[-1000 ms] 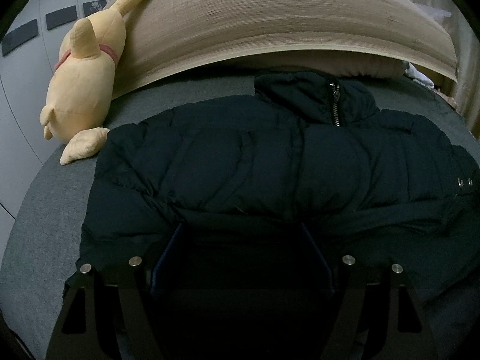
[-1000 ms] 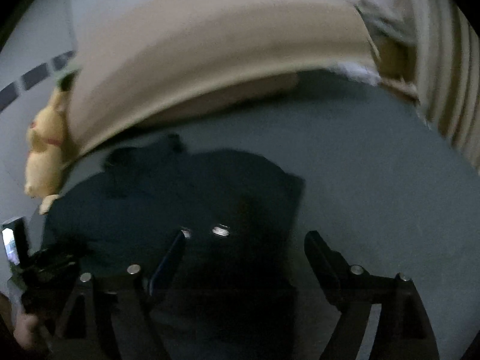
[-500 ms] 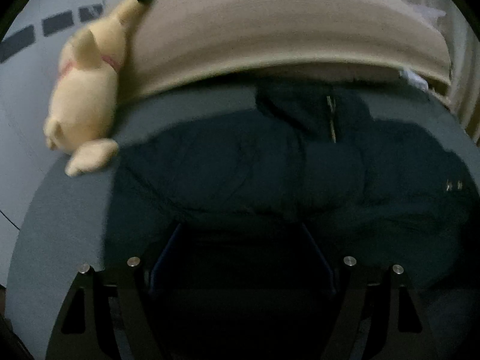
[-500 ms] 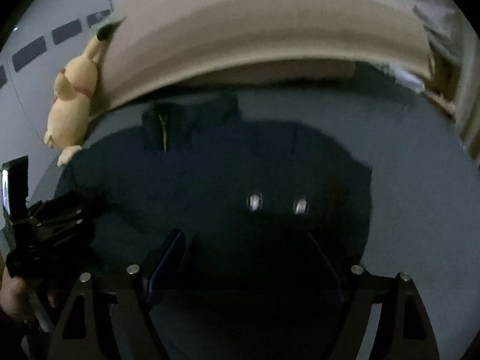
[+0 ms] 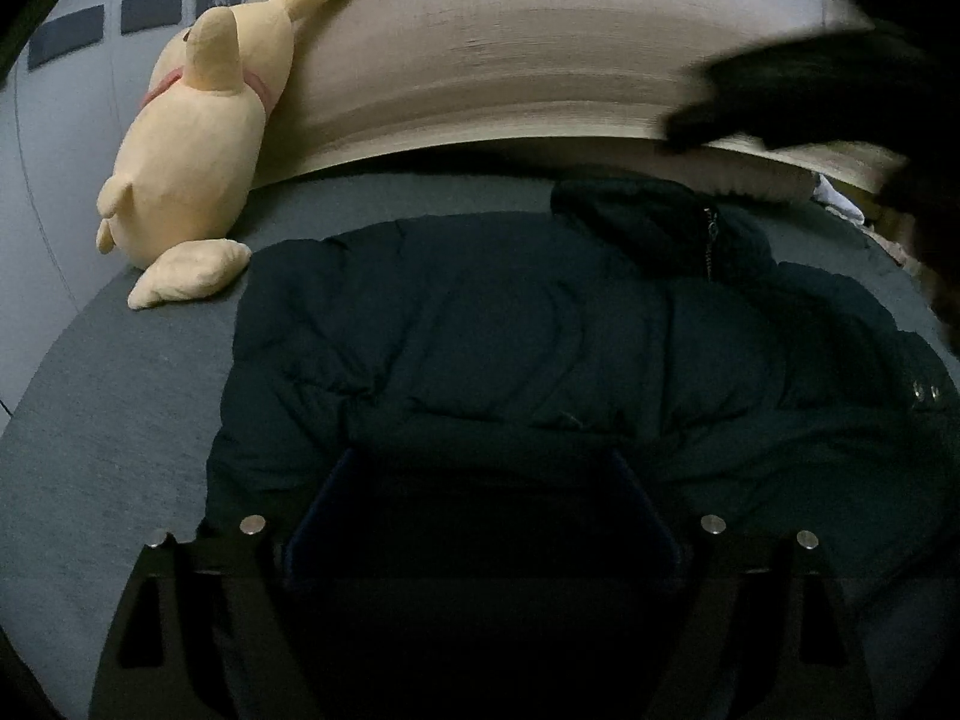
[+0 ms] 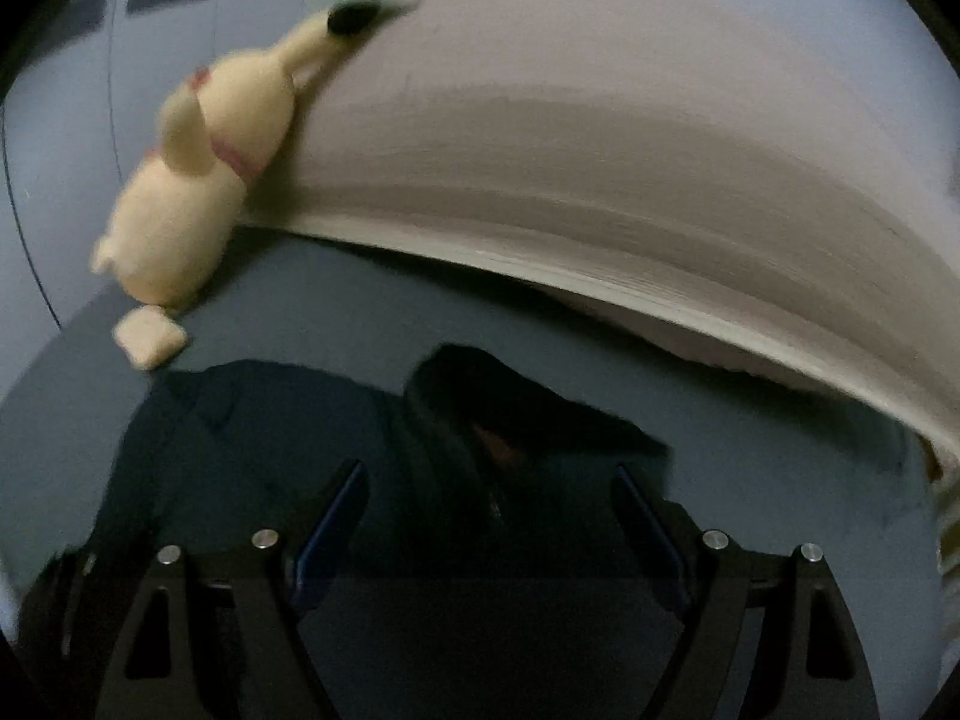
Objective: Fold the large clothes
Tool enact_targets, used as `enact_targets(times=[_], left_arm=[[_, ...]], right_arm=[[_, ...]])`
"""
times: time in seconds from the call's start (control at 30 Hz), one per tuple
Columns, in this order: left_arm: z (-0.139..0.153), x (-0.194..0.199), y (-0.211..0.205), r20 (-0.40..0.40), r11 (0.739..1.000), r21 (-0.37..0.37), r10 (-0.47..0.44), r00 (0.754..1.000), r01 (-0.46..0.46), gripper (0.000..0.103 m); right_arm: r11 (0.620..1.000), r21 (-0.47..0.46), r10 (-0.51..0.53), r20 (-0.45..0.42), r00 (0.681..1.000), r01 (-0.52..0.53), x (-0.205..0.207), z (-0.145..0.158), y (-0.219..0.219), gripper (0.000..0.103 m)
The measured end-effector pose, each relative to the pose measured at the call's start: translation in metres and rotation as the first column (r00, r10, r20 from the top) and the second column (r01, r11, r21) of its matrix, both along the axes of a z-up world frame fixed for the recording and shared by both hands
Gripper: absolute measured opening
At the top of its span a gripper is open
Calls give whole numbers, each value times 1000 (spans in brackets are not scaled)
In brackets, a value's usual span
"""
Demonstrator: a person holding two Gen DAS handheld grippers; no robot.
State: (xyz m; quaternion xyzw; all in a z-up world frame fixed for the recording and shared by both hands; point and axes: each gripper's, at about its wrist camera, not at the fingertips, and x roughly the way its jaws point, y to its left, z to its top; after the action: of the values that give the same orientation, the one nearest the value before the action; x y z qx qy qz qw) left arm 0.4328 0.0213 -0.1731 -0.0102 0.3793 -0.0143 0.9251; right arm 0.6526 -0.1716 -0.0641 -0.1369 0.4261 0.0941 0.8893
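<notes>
A dark puffer jacket (image 5: pixel 540 330) lies spread on the grey bed (image 5: pixel 108 420), its zipped collar (image 5: pixel 660 222) toward the headboard. My left gripper (image 5: pixel 480 456) hangs low over the jacket's near hem. Its jaws are opening, with dark jacket fabric lying between the fingers and no pad visibly pressing on it. In the blurred right wrist view, my right gripper (image 6: pixel 487 471) stands open just above the jacket (image 6: pixel 270 468), with the collar (image 6: pixel 510 408) right in front of its fingertips. A dark blurred shape (image 5: pixel 840 90), a sleeve or the other gripper, crosses the upper right of the left wrist view.
A yellow plush toy (image 5: pixel 198 150) leans against the beige headboard cushion (image 5: pixel 540 60) at the bed's far left, also in the right wrist view as the plush toy (image 6: pixel 198 180). Grey sheet (image 6: pixel 780 480) shows right of the jacket. A pale wall stands to the left.
The right gripper swept left across the jacket, from its right edge to the collar, and rolled. The left gripper shifted slightly. A dark blurred shape entered the left view's upper right.
</notes>
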Motion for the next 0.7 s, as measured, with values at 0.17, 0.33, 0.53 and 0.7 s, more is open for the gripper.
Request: enact_targets(times=[0.17, 0.33, 0.53, 0.7], left_arm=[[3, -2, 2, 4, 1000, -18, -3, 1000, 3, 86], [2, 0, 3, 5, 999, -36, -8, 1000, 8, 86], [2, 0, 3, 4, 999, -37, -9, 1000, 9, 87], [3, -1, 2, 4, 999, -37, -9, 1000, 9, 87]], right_arm=[[994, -111, -7, -201, 980, -15, 60, -50, 19, 24], [967, 132, -172, -291, 941, 217, 80, -65, -35, 23], [866, 367, -211, -349, 913, 340, 81, -53, -55, 44], [930, 278, -229, -71, 971, 240, 41, -3, -47, 74]])
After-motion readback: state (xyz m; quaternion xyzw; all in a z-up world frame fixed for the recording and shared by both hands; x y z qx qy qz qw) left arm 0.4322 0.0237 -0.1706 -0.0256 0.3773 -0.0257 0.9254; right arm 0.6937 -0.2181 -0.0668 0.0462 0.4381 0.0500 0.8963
